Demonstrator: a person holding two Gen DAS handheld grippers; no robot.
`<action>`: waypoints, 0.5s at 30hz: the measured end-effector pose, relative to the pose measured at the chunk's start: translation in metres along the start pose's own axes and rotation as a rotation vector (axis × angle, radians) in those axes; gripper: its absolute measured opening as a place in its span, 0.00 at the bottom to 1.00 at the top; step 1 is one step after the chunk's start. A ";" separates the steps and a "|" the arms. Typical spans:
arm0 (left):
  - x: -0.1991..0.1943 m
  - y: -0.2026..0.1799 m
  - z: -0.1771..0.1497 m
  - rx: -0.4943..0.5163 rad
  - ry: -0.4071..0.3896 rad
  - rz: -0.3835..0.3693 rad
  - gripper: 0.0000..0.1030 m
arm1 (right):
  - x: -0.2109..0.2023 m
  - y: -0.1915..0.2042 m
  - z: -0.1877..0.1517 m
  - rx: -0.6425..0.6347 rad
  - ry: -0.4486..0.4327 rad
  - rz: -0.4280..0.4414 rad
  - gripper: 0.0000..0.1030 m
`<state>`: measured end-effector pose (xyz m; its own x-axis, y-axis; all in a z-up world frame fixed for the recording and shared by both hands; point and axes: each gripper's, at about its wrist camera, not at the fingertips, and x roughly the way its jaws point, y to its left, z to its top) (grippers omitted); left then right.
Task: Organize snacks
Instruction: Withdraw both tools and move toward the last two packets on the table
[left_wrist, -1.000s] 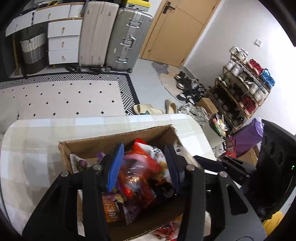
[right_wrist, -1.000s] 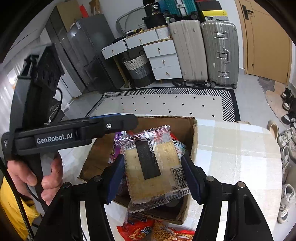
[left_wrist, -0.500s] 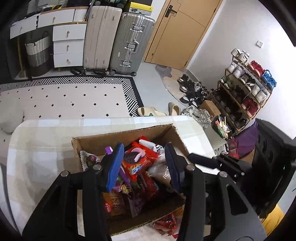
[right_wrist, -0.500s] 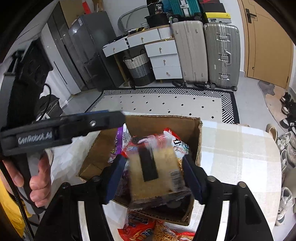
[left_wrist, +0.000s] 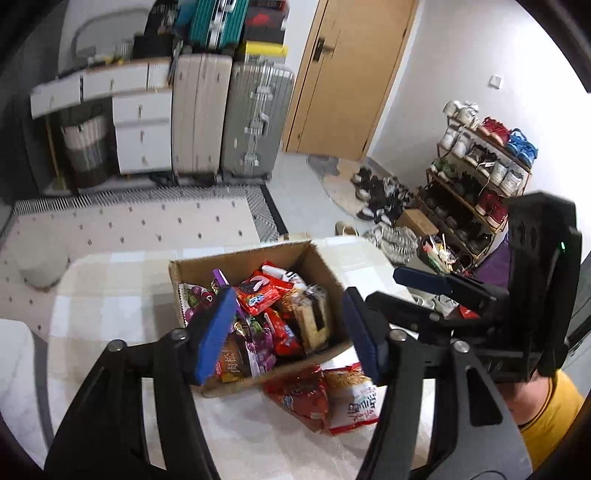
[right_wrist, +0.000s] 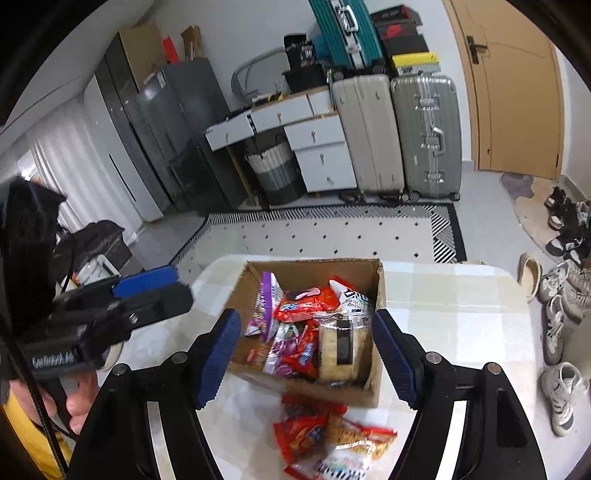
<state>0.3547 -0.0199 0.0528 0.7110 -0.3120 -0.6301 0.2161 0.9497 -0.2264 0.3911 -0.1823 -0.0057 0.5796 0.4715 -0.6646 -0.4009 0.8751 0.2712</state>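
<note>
The cardboard box sits on the pale checked bench, open at the top and filled with snack packets. A cracker pack with a dark label lies at the box's right side, leaning against the wall there, beside a red packet and a purple packet nearer the left wall. Just in front of the box, on the bench, more packets lie loose in a small heap, red and orange ones on top.

The right claw hangs above the box with its blue pads spread wide and nothing between them. The left claw is likewise spread and empty over the box's near edge.

Beyond the bench lie a patterned rug, two suitcases and a shoe rack.
</note>
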 end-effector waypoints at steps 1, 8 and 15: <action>-0.011 -0.005 -0.002 0.013 -0.013 0.008 0.57 | -0.010 0.002 -0.002 0.002 -0.009 0.003 0.73; -0.115 -0.054 -0.035 0.044 -0.147 0.067 0.74 | -0.085 0.021 -0.023 0.037 -0.105 0.015 0.80; -0.211 -0.093 -0.083 0.063 -0.290 0.140 0.81 | -0.153 0.041 -0.059 0.095 -0.219 0.024 0.90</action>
<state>0.1288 -0.0443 0.1450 0.8956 -0.1670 -0.4123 0.1377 0.9854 -0.1001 0.2435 -0.2249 0.0660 0.7149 0.4960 -0.4929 -0.3540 0.8646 0.3566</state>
